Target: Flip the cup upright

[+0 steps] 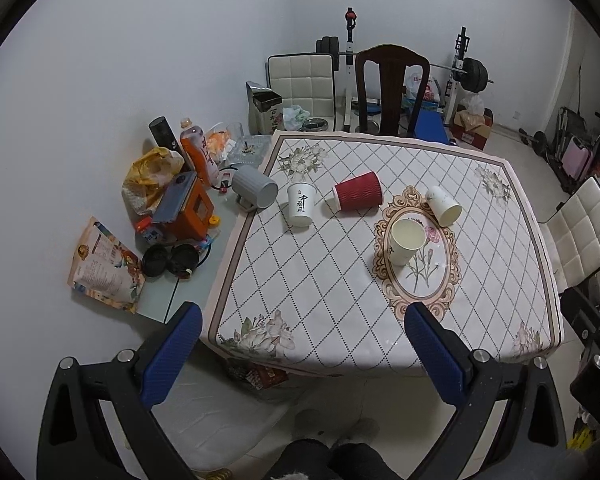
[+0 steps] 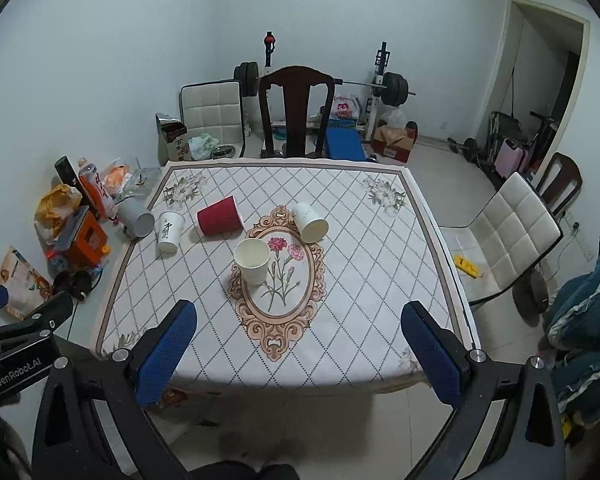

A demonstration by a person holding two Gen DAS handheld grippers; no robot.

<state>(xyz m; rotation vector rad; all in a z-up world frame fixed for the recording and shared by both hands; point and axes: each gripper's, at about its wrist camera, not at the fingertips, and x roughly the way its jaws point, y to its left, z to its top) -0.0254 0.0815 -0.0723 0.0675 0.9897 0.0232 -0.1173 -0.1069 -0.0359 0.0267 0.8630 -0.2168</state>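
Note:
On the patterned tablecloth (image 1: 340, 280) (image 2: 360, 300) a cream paper cup (image 1: 406, 242) (image 2: 253, 260) stands upright. A red ribbed cup (image 1: 358, 197) (image 2: 219, 221) lies on its side. A white cup with a bird print (image 1: 443, 205) (image 2: 309, 222) lies on its side, mouth toward me. A white cup with black writing (image 1: 301, 204) (image 2: 170, 231) stands upside down. A grey ribbed cup (image 1: 255, 189) (image 2: 136, 218) lies at the table's left edge. My left gripper (image 1: 300, 344) and right gripper (image 2: 298, 340) are open and empty, held back before the table's near edge.
Clutter lies left of the table: an orange box (image 1: 188, 210), bottle (image 1: 196, 152), snack bags (image 1: 104, 266), headphones (image 1: 172, 260). A dark wooden chair (image 2: 296, 108) stands behind the table, a white padded chair (image 2: 508, 236) at right. Weights and a barbell rack (image 2: 384, 84) are at the back.

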